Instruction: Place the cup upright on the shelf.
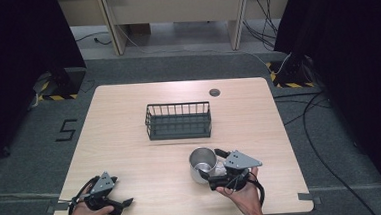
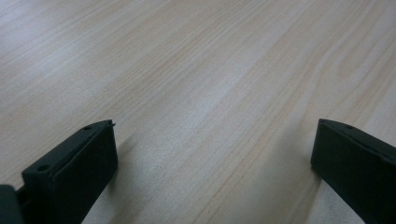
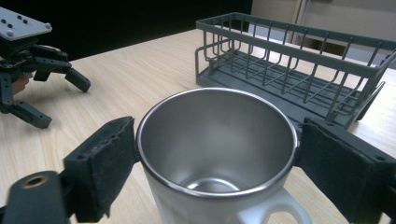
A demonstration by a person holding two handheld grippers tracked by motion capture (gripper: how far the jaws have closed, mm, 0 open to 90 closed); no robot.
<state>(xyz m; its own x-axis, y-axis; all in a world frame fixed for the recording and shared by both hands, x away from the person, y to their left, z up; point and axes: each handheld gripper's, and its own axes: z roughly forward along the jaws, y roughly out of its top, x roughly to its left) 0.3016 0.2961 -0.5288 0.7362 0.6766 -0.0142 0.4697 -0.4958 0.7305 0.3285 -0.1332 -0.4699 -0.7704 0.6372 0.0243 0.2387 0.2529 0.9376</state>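
clearly the right hand-held gripper (image 3: 215, 154) clamped the upright mug (image 3: 217, 154) by its rim; the basket (image 1: 178, 121) lay just beyond, left hand-held gripper (image 2: 210, 163) wide.

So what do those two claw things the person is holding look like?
Each one is black, with two flat, blocky jaws that have small screw holes. The left gripper and the right gripper both carry a grey three-cornered plate dotted with little holes on top, and black cables loop from them around the hands. The right one's jaws have rough dark pads. The forearms are bare, with no sleeves.
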